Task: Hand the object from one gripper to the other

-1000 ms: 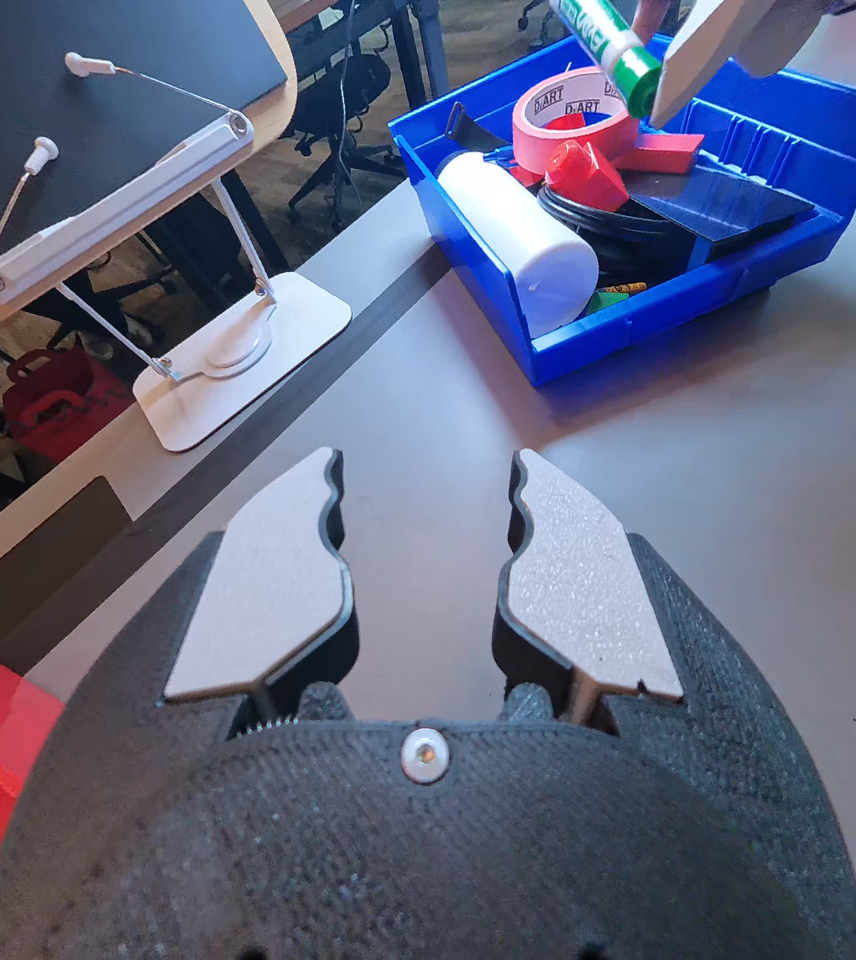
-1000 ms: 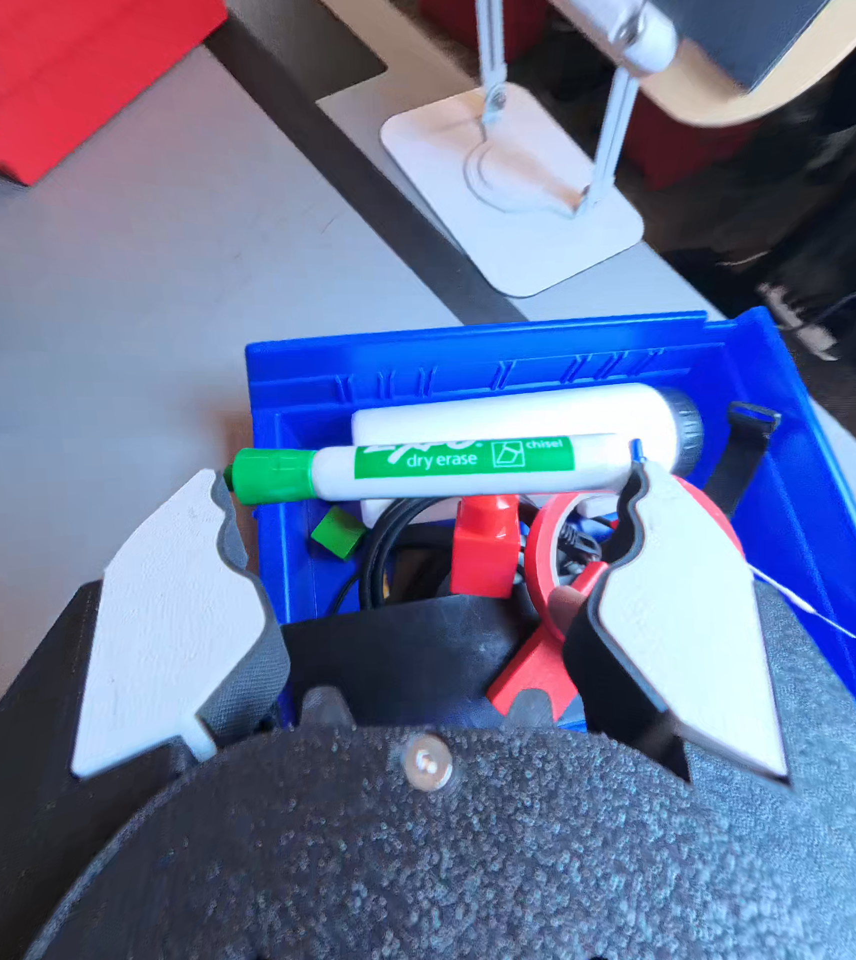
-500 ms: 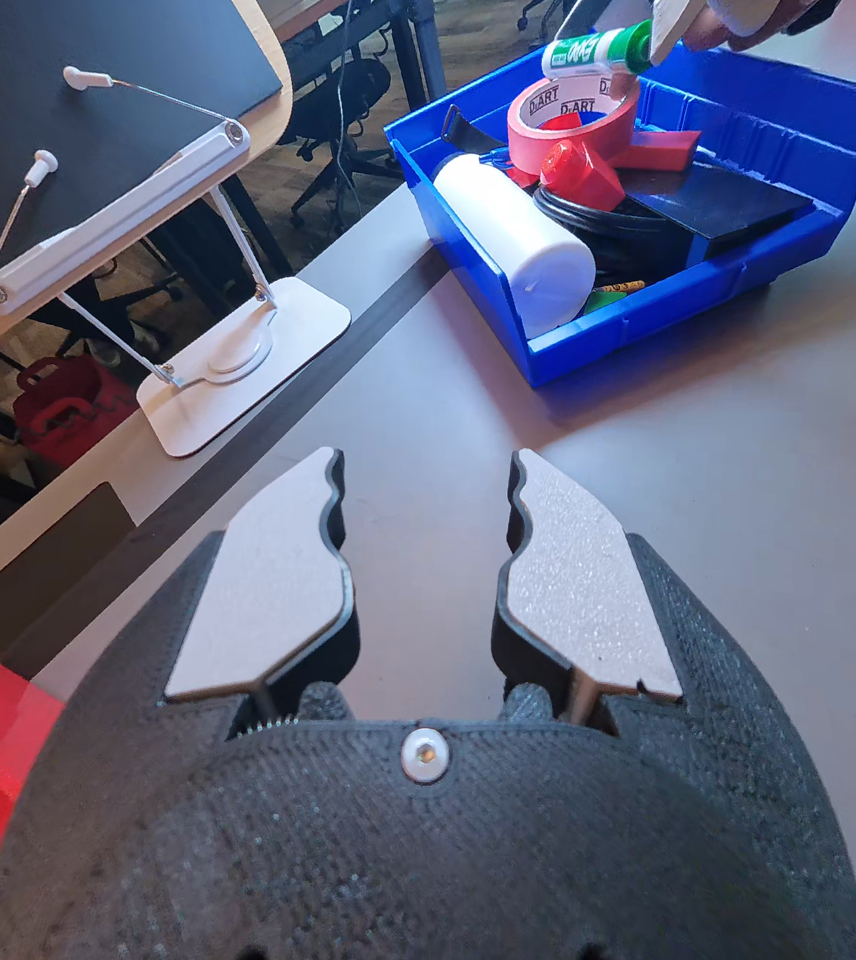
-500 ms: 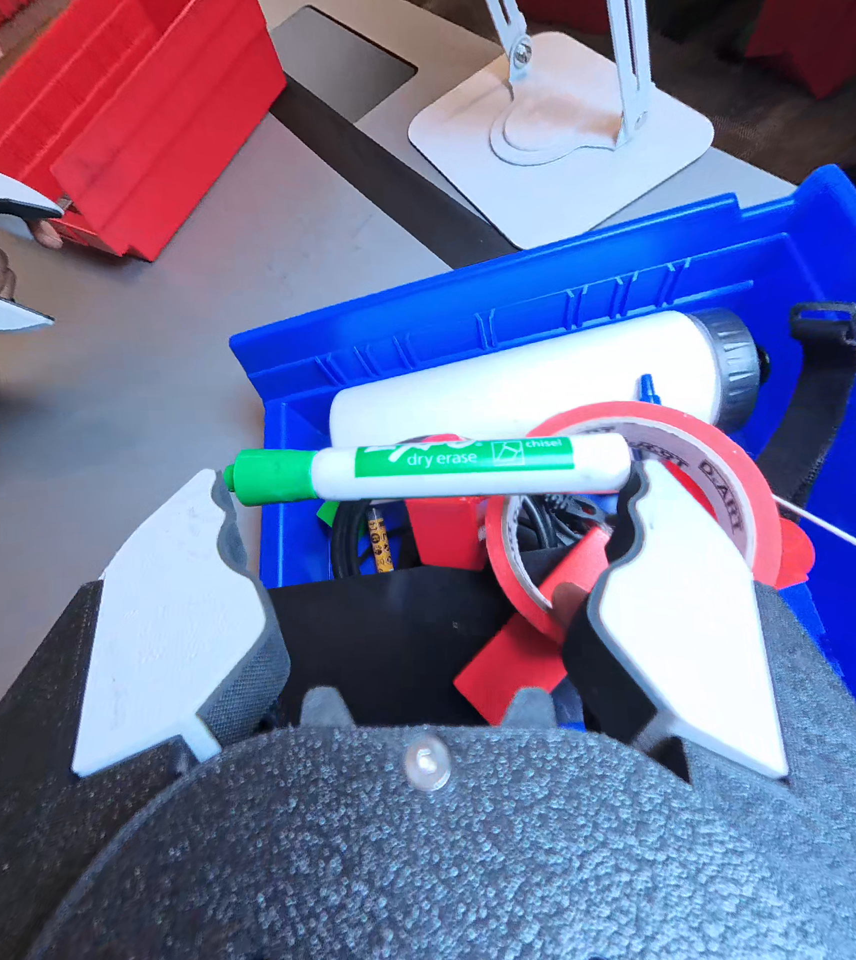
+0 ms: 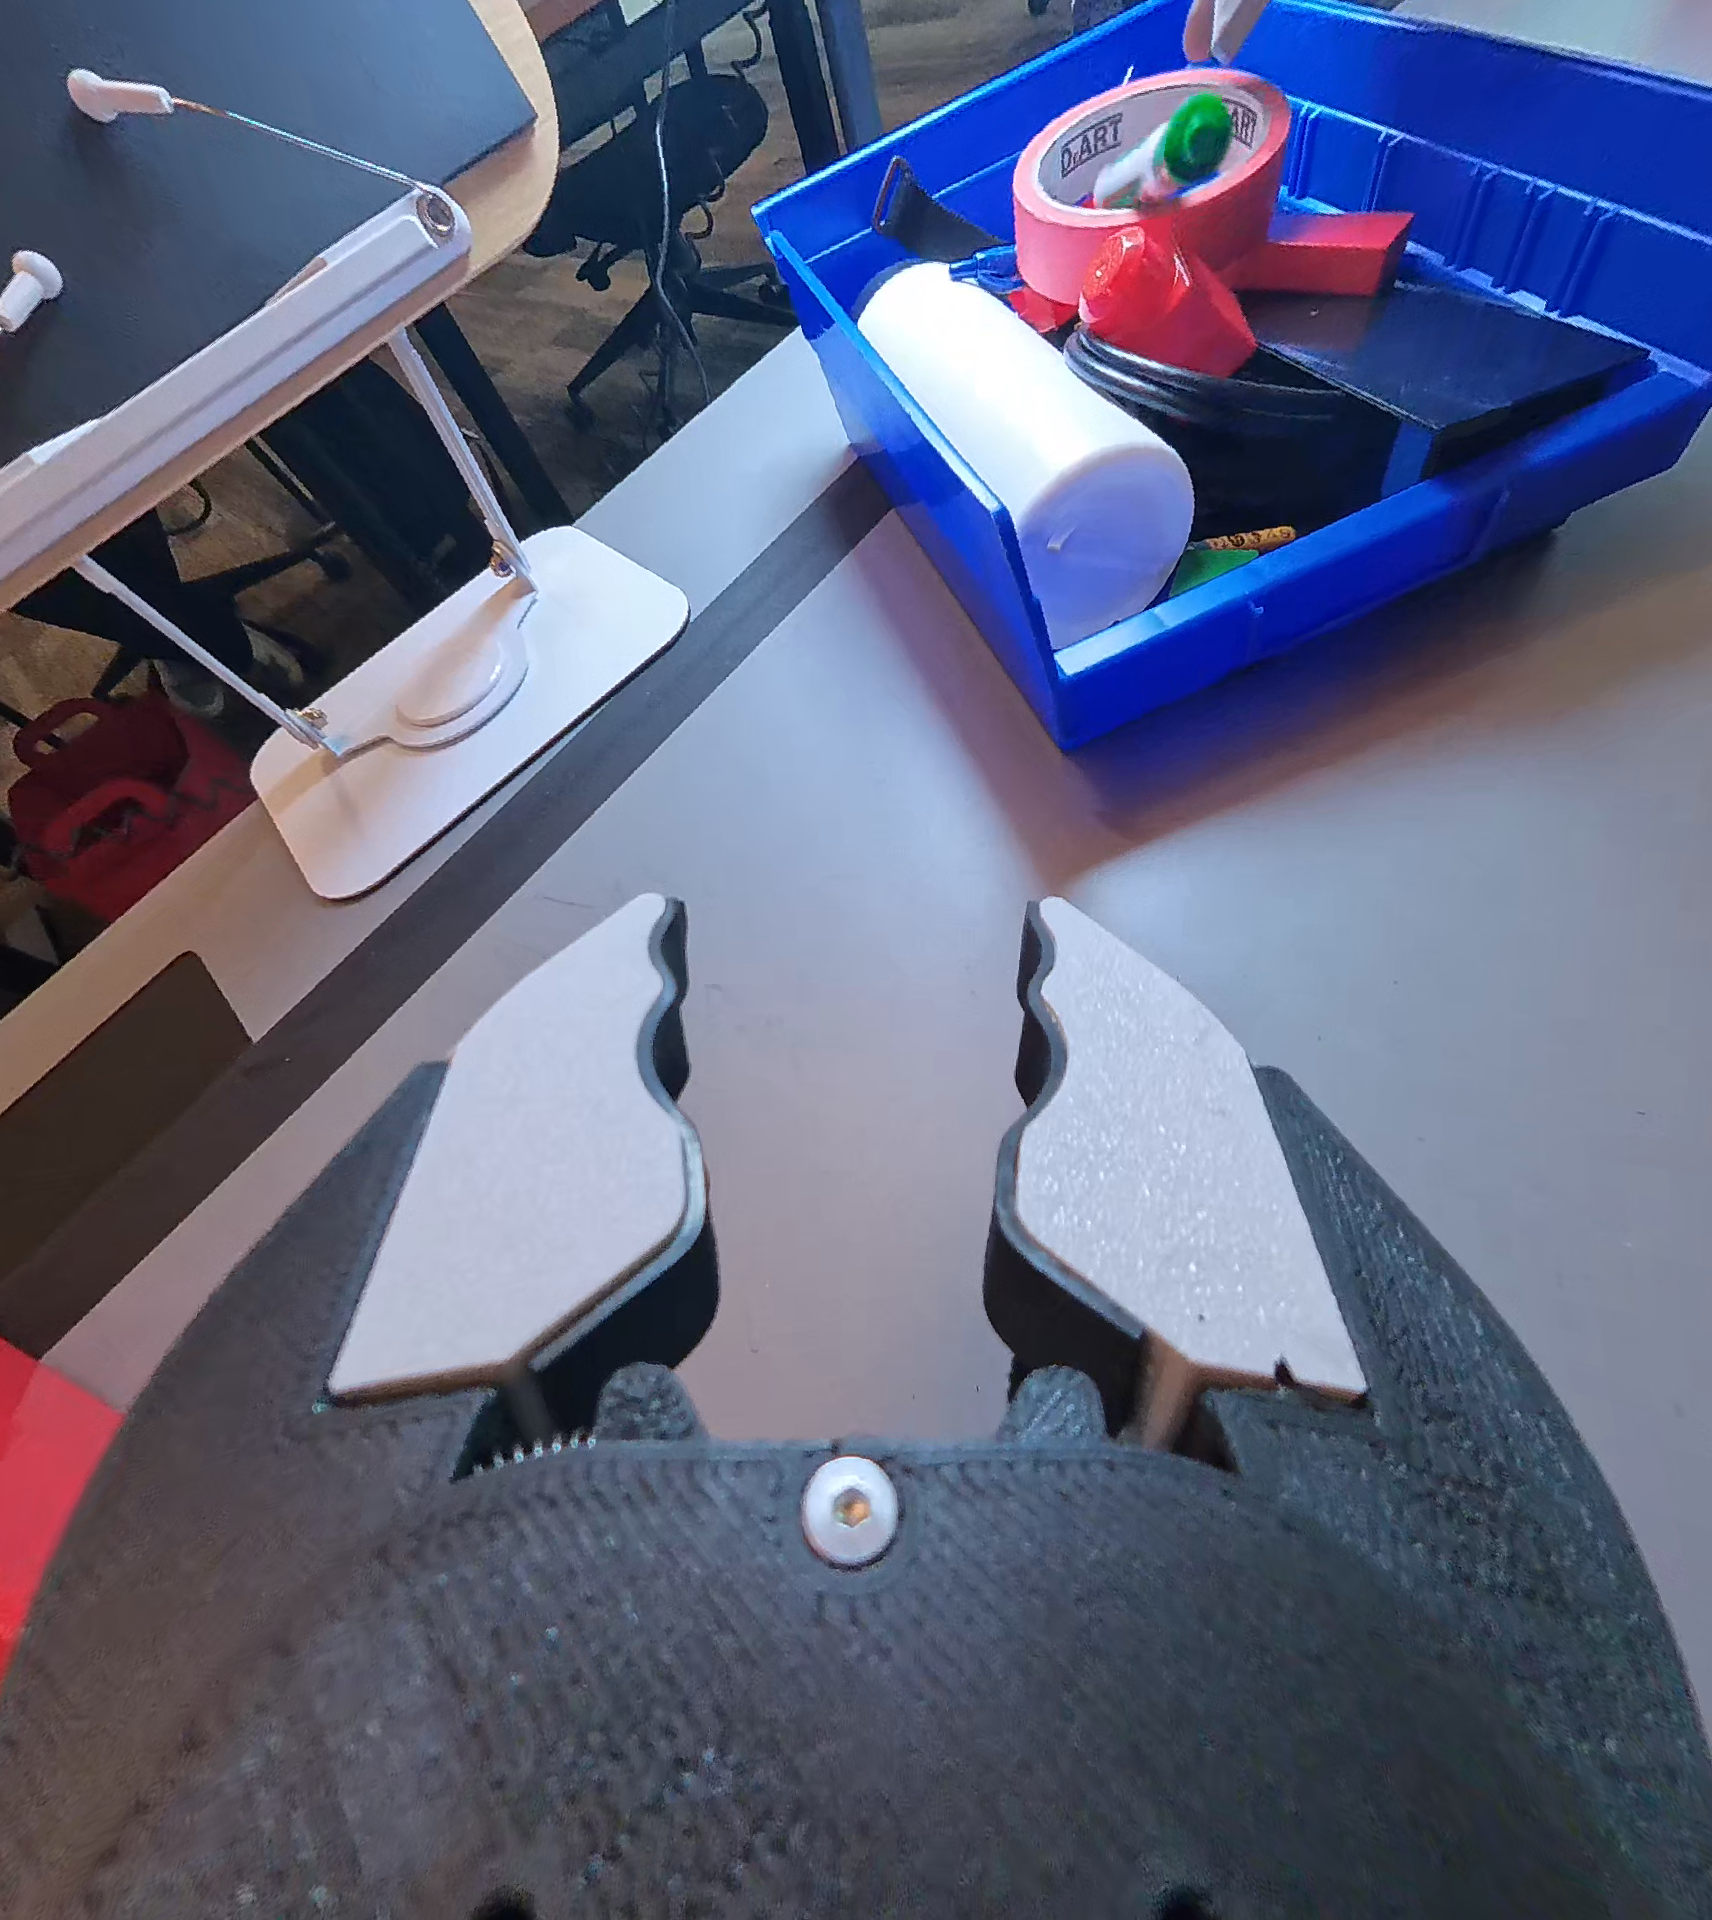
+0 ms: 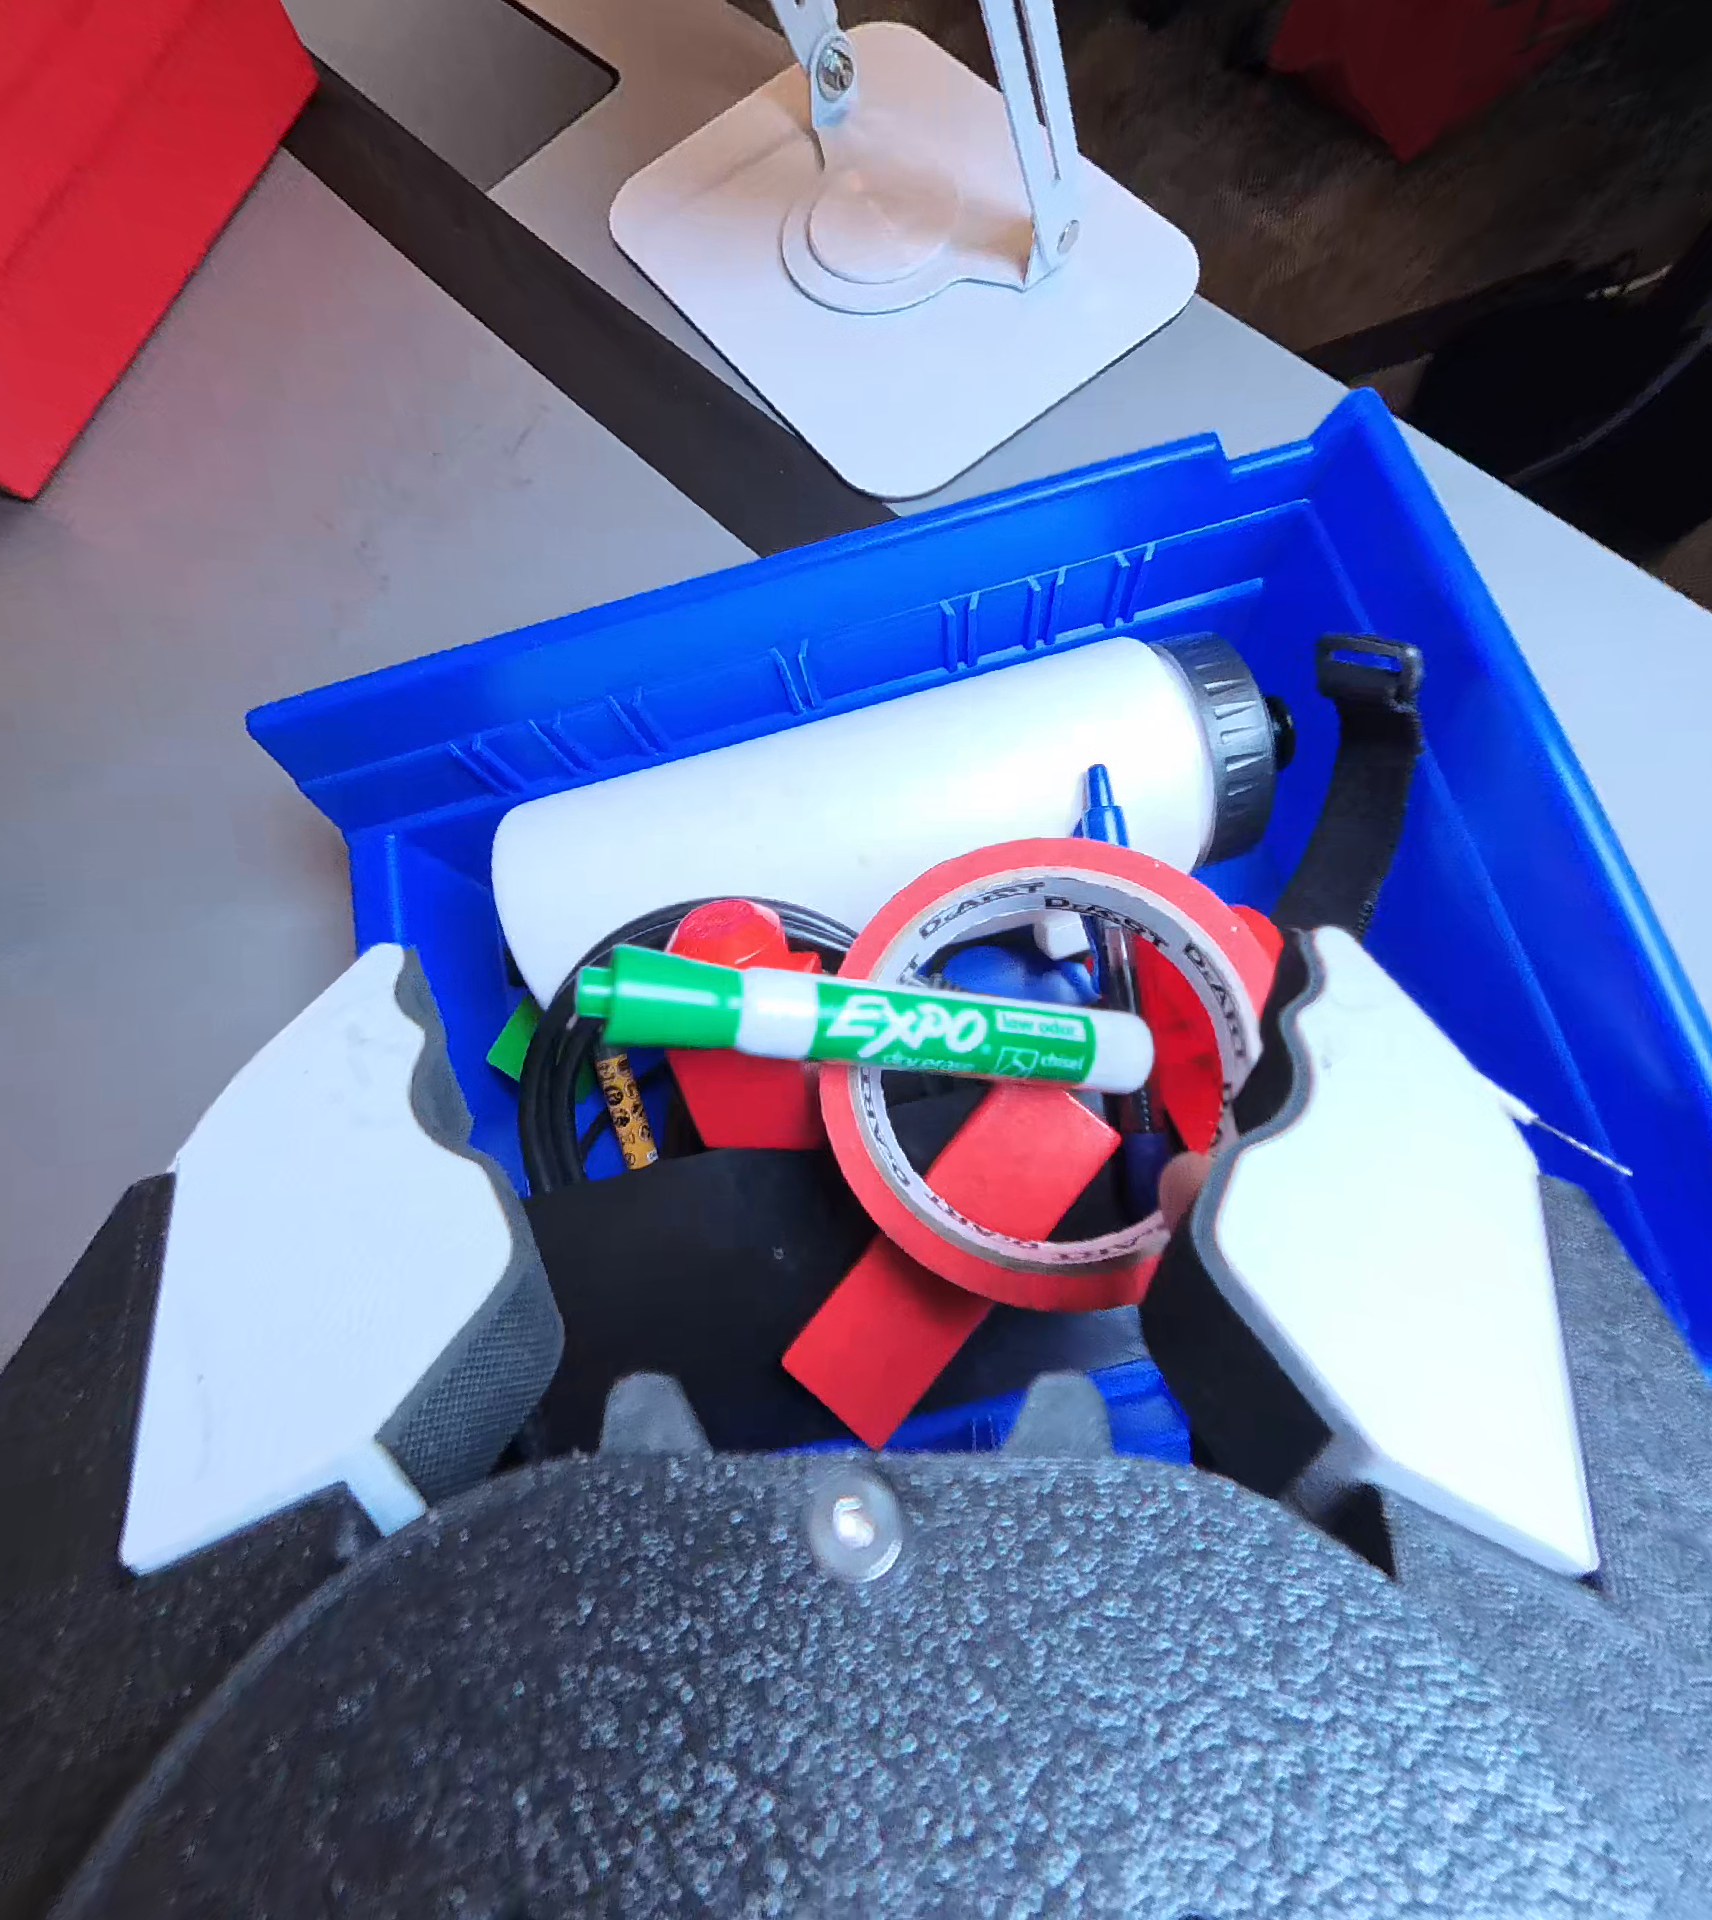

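We see a grey worktop (image 5: pixel 1351 935) with a dark strip along its far side, and office chairs on the floor beyond. The green-capped marker (image 6: pixel 862 1023) lies free in the blue bin (image 6: pixel 1517 831), its body across the rim of the red tape roll (image 6: pixel 1039 1060) and its cap end out over the coiled black cable (image 6: pixel 545 1081); in the left wrist view the marker (image 5: pixel 1158 156) looks blurred at the tape roll (image 5: pixel 1143 177). Our right tool (image 6: pixel 852 1039) hovers above the bin with its jaws spread wide to either side of the marker, touching nothing that we can make out. Under the tape lie a flat red block (image 6: pixel 945 1247) and a black slab (image 6: pixel 686 1257), and behind them a white bottle (image 6: pixel 831 821) with a grey cap rests along the bin's far wall, a black strap (image 6: pixel 1351 790) beside it. Our left tool (image 5: pixel 852 966) stands well apart over bare worktop, jaws open and empty. A white stand (image 5: pixel 478 707) sits near the bin at the worktop's edge, and a red bin (image 6: pixel 52 229) stands off to the left in the right wrist view.
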Tool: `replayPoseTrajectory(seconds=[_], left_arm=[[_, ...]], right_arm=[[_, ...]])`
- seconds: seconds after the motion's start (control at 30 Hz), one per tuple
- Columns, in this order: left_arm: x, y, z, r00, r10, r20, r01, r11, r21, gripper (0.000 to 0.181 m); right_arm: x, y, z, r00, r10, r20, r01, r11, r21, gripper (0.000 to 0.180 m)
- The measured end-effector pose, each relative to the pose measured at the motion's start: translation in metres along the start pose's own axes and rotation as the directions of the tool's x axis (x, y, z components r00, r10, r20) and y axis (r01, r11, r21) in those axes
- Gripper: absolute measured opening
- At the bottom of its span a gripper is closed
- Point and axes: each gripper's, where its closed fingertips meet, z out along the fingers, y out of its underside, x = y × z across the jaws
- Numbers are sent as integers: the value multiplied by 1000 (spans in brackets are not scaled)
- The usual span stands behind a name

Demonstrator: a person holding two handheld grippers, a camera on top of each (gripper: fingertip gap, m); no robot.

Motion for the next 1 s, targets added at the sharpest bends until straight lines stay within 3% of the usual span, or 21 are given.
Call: replayPoseTrajectory(seconds=[0.17, 0.37, 0.43, 0.53, 0.67, 0.87, 0.93, 1.0], left_arm=[[1, 0, 0, 1000, 4, -2, -4, 1000, -2, 62], [-3, -1, -1, 1000, -2, 7, 2, 1000, 4, 61], [-4, -2, -2, 1000, 0, 15, -1, 1000, 7, 60], [-10, -5, -5, 999, 3, 33, -4, 1000, 15, 57], [-29, -12, -17, 997, -11, 75, 8, 999, 41, 53], [-126, -14, -72, 965, -73, 252, 64, 997, 46, 47], [-174, 0, -93, 941, -97, 323, 103, 995, -1, 44], [-223, 31, -108, 918, -121, 377, 184, 974, -135, 45]], right_arm=[[-3, -8, -4, 999, -45, -28, 45, 999, 5, 141], [-42, -46, -27, 986, -144, -89, 162, 953, 257, 128], [-66, -58, -38, 975, -171, -139, 212, 904, 372, 113], [-115, -62, -52, 972, -153, -179, 228, 804, 549, 67], [-184, -39, -55, 986, -110, -126, 167, 700, 694, 20], [-249, 14, -38, 990, -133, -40, 121, 684, 720, 2], [-253, 22, -36, 992, -124, -9, 91, 676, 731, 1], [-252, 22, -35, 993, -114, 0, 77, 669, 739, 1]])
